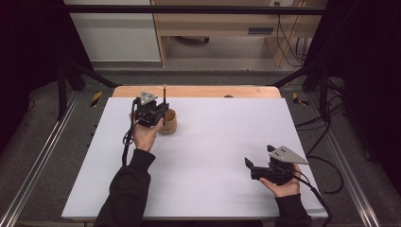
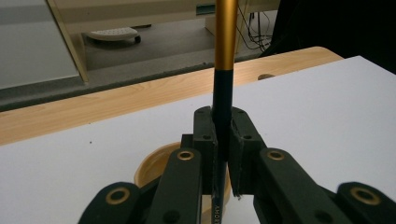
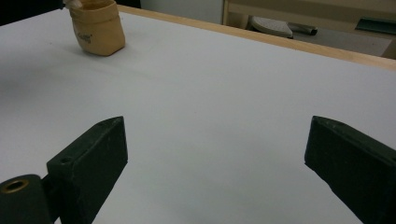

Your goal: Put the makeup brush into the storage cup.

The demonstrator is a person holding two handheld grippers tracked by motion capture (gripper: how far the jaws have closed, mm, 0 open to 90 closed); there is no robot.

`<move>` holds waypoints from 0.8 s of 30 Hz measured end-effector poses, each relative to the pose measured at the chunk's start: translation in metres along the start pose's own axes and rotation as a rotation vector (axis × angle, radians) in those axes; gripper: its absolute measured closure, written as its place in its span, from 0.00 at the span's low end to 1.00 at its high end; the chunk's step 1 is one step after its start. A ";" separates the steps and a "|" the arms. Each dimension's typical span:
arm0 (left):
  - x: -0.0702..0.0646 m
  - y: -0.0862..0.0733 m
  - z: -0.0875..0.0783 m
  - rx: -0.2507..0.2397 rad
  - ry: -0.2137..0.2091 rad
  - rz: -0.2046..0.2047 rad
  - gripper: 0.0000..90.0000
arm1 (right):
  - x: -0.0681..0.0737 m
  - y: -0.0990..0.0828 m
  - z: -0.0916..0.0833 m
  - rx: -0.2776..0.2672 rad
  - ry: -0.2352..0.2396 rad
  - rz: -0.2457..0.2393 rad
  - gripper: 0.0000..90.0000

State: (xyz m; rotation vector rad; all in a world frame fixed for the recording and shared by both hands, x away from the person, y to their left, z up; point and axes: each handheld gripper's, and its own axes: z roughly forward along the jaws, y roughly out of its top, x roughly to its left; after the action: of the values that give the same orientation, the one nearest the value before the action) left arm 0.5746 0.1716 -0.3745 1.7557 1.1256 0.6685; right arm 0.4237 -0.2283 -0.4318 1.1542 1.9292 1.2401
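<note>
Pen (image 2: 224,70) upright, pinched between left gripper (image 2: 223,140) fingers above wooden cup (image 1: 168,122); right gripper (image 3: 215,163) fingers spread, empty.

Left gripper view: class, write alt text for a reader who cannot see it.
The left gripper clamps an upright black-and-gold pen just above a tan cup on the white table. A wooden edge and floor lie beyond.

Pen (image 2: 223,70): gold upper barrel, dark navy lower part, small pale lettering near bottom. Cup (image 3: 98,28): tan wood tone, faint dark print on side. Left gripper (image 2: 223,154): black, brass-coloured rivets, grey plate on top. Right gripper (image 3: 215,163): black. Surface (image 1: 213,142): plain white sheet, light wood edge. Sleeves: black.
</note>
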 end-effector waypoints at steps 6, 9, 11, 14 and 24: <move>0.005 0.000 0.002 -0.013 0.011 -0.018 0.92 | 0.000 0.000 0.000 0.000 0.002 0.001 0.07; 0.007 0.002 0.002 -0.015 0.013 -0.019 0.92 | 0.001 -0.001 0.001 0.005 0.005 0.001 0.07; 0.006 0.005 0.002 -0.015 0.015 -0.018 0.92 | 0.001 -0.001 0.002 0.009 0.002 -0.002 0.07; 0.005 0.010 0.003 -0.025 0.016 -0.007 0.92 | 0.001 -0.001 0.002 0.009 0.002 -0.001 0.07; 0.002 0.020 0.013 -0.027 0.028 0.009 0.92 | 0.001 -0.001 0.002 0.009 0.003 -0.001 0.07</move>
State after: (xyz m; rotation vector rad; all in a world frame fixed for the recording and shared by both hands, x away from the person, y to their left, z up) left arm 0.5940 0.1649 -0.3619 1.7339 1.1232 0.7128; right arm 0.4248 -0.2269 -0.4334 1.1565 1.9386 1.2348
